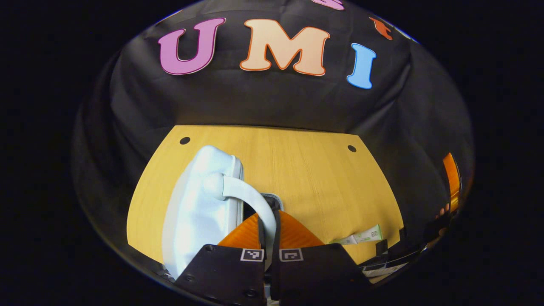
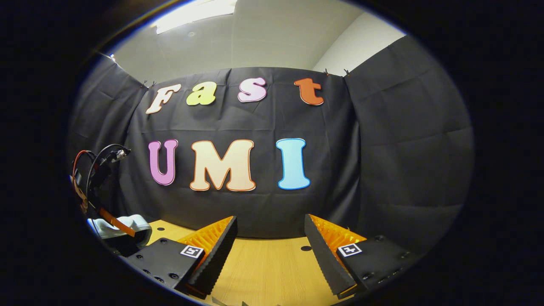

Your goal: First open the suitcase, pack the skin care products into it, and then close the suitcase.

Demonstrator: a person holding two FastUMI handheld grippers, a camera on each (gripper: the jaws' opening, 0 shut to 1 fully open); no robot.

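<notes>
A pale white suitcase stands on the wooden table, left of centre in the left gripper view. Its curved handle runs down between my left gripper's fingers, which are shut on it. A white-and-green skin care tube lies on the table to the right of that gripper. In the right gripper view my right gripper is open above the table with nothing between its fingers. There the suitcase shows at the far left, with the left gripper and its cables over it.
Another flat white pack lies at the table's near right edge. A hand and the other gripper show at the far right of the left gripper view. Two small holes mark the table's back corners, against the black cloth wall.
</notes>
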